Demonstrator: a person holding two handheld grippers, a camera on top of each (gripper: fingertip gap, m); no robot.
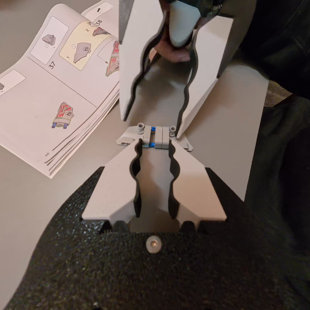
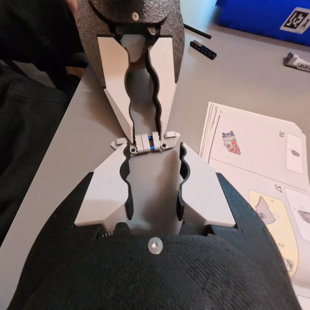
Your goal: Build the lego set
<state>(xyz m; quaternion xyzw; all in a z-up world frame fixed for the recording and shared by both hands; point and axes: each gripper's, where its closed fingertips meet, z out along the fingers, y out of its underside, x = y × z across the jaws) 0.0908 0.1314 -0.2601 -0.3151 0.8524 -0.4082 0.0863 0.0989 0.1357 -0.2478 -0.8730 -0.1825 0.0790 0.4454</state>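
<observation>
— Left gripper [image 1: 155,144]: clamped on the grey lego assembly [image 1: 155,136], down on the table [image 1: 50,209] near its edge.
— Right gripper [image 2: 152,147]?
— Spread wide, one tip touching the assembly's side, gripping nothing. Instruction booklet [image 1: 50,100] open alongside.

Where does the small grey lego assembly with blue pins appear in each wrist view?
Left wrist view: grey lego assembly sits just above centre, at the near gripper's tips.
Right wrist view: it sits just above centre, gripped by the far gripper.
Shared landmark: the open instruction booklet.
</observation>
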